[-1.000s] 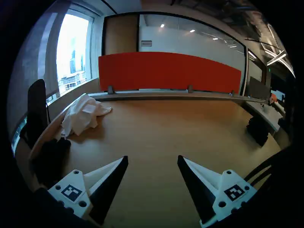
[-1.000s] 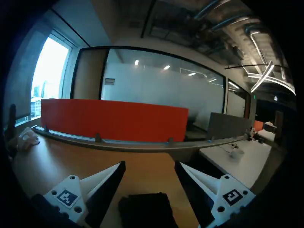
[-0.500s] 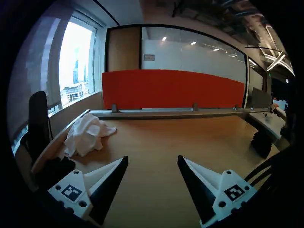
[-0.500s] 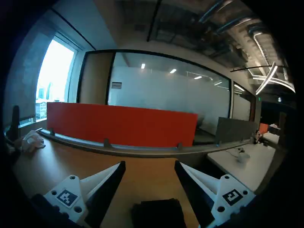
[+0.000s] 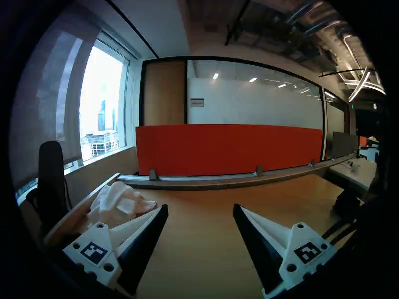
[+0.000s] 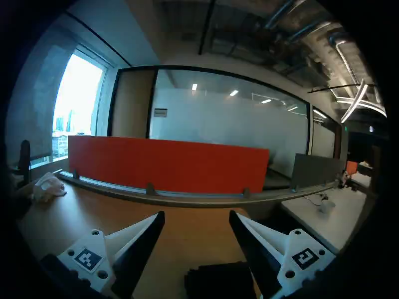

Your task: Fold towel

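A crumpled white towel (image 5: 118,203) lies on the wooden table (image 5: 209,234) near its far left corner, partly hidden behind a finger of my left gripper (image 5: 199,219). That gripper is open, low over the table, with nothing between its fingers. In the right gripper view the same towel (image 6: 48,184) is a small white heap at the far left of the table (image 6: 164,224). My right gripper (image 6: 195,224) is open too, well away from the towel, with a black object (image 6: 222,281) low between its fingers.
An orange divider panel (image 5: 229,149) runs along the table's far edge. A dark chair back (image 5: 52,184) stands at the left by the window. A black object (image 5: 349,202) sits near the right table edge. A grey side desk (image 6: 319,219) carries small items.
Both views have tilted upward, so the table and towel sit lower in frame and more ceiling shows. The towel now slips behind the left gripper's finger. Both grippers stay open.
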